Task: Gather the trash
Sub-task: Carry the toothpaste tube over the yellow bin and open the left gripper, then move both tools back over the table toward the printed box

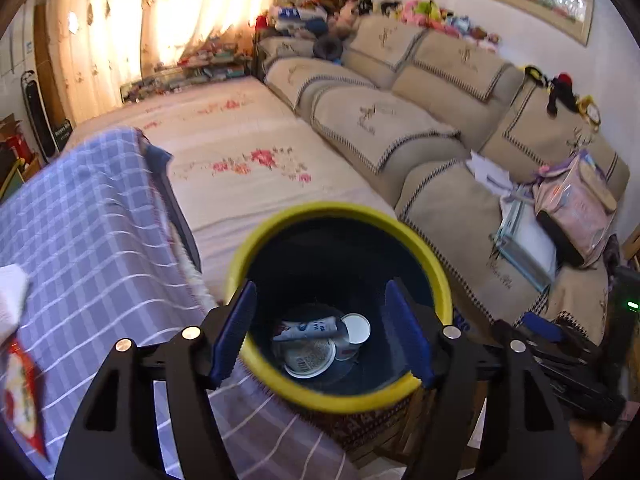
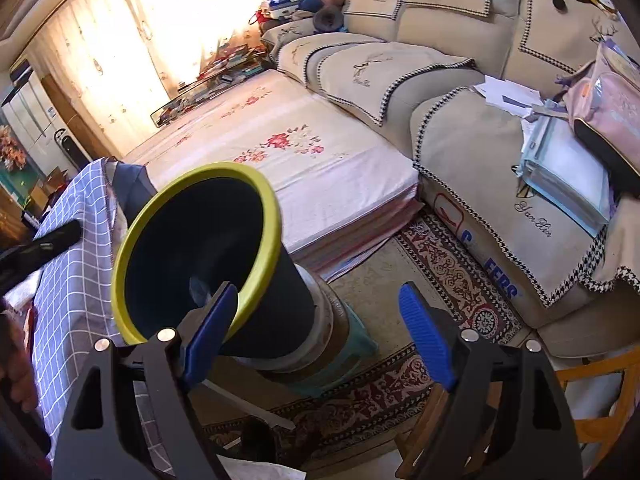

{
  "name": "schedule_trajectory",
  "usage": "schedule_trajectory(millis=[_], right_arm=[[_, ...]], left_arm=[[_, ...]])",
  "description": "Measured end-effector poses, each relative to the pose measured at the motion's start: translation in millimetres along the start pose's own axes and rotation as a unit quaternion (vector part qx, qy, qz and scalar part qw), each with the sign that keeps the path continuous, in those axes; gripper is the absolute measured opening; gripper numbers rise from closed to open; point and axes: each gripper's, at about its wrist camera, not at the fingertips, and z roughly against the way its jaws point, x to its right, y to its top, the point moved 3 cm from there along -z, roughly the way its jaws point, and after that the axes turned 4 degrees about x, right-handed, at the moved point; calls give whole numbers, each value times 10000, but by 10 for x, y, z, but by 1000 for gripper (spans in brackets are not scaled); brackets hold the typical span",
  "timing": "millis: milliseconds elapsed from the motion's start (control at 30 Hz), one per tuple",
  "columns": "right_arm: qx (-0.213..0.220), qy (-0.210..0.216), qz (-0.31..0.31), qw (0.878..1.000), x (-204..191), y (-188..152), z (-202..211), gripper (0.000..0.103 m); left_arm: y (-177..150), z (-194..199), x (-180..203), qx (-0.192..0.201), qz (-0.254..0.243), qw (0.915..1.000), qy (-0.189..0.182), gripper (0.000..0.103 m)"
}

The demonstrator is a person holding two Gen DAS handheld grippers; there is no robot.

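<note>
The bin (image 1: 340, 308) sits between the spread fingers of the wide, empty left claw (image 1: 322, 328), at ten o'clock of the wide, empty right claw (image 2: 320, 332).

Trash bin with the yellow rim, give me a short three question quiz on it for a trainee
1. True or false: the trash bin is empty.
2. Multiple choice: the left gripper is A) shut on a cup, B) open above the bin's mouth, C) resting on the sofa.
3. Fill in: in the right wrist view the right gripper is ____ and holds nothing.

Key:
1. False; a white cup, a round lid and a wrapper lie at its bottom.
2. B.
3. Open.
</note>
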Motion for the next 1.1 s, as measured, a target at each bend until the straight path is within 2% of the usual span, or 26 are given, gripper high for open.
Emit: schedule_trajectory(millis=[167, 400, 533, 600, 667, 767, 867, 967, 1100], right_arm=[[-17, 154, 193, 9997, -216, -22, 12, 79], [-59, 518, 629, 9967, -711, -126, 83, 80], [-98, 817, 1018, 9914, -1111, -256, 173, 80], [-124, 1017, 1284, 9864, -1362, -349, 227, 80], [-146, 1178, 1489, 9817, -1571, -438, 280, 80], [-185, 1530, 1901, 9696, -1973, -616, 409, 81], [-247, 1880, 2249, 9558, -2302, -782, 538, 81], [-312, 2286, 2551, 9390, -2597, -971, 702, 83], [-403, 2928, 2956, 9085, -2919, -1207, 931, 88]], left_arm=[[-138, 702, -196, 459, 220, 9987, -11, 77], [-582, 1621, -670, 865, 504, 9929, 635, 85], [-889, 2201, -1063, 1146, 795, 9824, 1243, 87], [-1092, 2537, -1305, 1259, 1012, 9736, 1613, 87], [-1253, 2762, -1468, 1306, 1191, 9673, 1821, 87], [-1556, 3129, -1704, 1384, 1409, 9543, 2243, 87], [-1844, 3394, -1844, 1415, 1549, 9465, 2451, 88], [-2053, 3577, -1922, 1434, 1657, 9409, 2584, 88], [-2242, 3740, -1970, 1451, 1736, 9361, 2692, 88]])
